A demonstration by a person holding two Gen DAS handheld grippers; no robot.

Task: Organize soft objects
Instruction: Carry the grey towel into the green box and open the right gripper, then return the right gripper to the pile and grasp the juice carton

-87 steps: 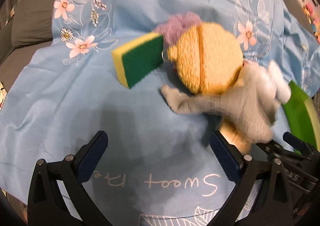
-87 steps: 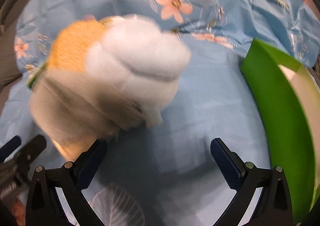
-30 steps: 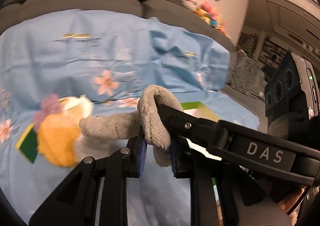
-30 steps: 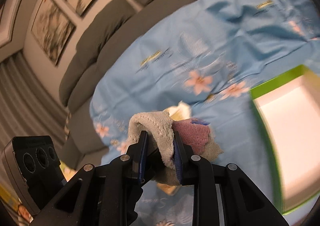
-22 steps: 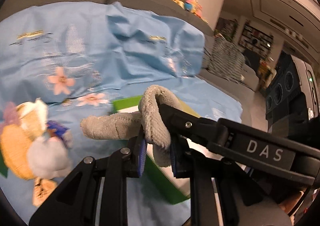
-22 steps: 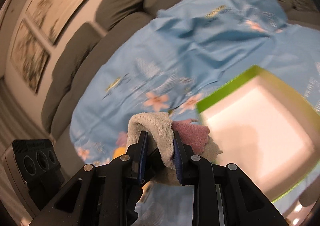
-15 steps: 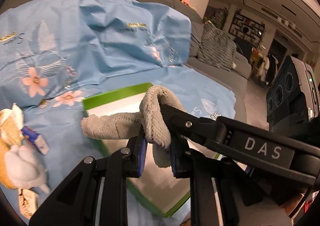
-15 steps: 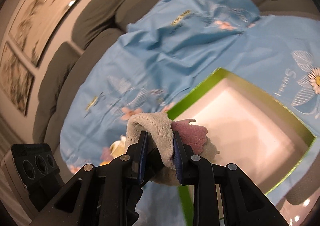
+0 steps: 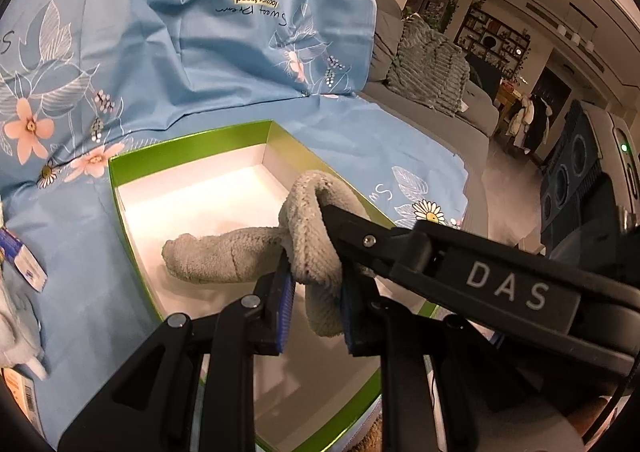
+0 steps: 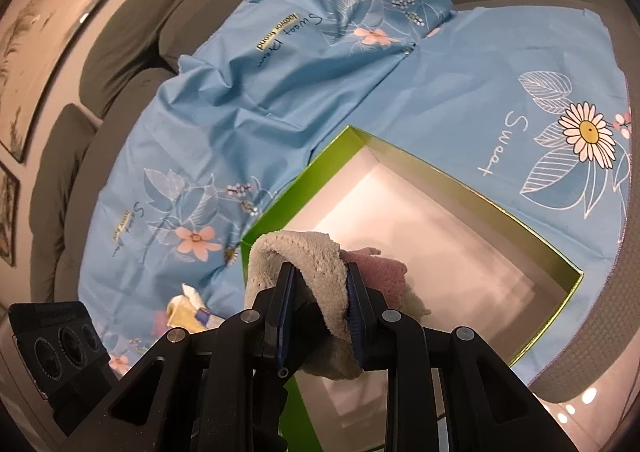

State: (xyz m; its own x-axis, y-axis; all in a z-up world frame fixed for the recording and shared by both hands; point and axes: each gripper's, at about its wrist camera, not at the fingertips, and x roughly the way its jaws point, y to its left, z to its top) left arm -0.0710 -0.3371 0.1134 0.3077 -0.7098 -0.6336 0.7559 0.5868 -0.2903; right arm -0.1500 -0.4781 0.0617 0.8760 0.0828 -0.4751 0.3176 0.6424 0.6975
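While both grippers pinch the same grey towel above the open green box, the cloth droops wherever it is unsupported, so I judge it light, limp and easy to snag on the box wall; hold is best taken on a thick fold, as now, not on a thin edge. The left gripper has its fingers nearly together on a fold of the towel, with a rolled end sticking out to the left over the white box floor. The right gripper is likewise closed tight on a looped fold, and its view alone shows a pink patch of fabric just right of the fingers, touching the towel; whether it is part of the towel I cannot tell. Only the left view shows the other gripper's arm crossing in from the right, some pale soft things at the far left edge on the blue sheet, and the room beyond. Only the right view shows the box's whole far corner and the daisy print on the right.
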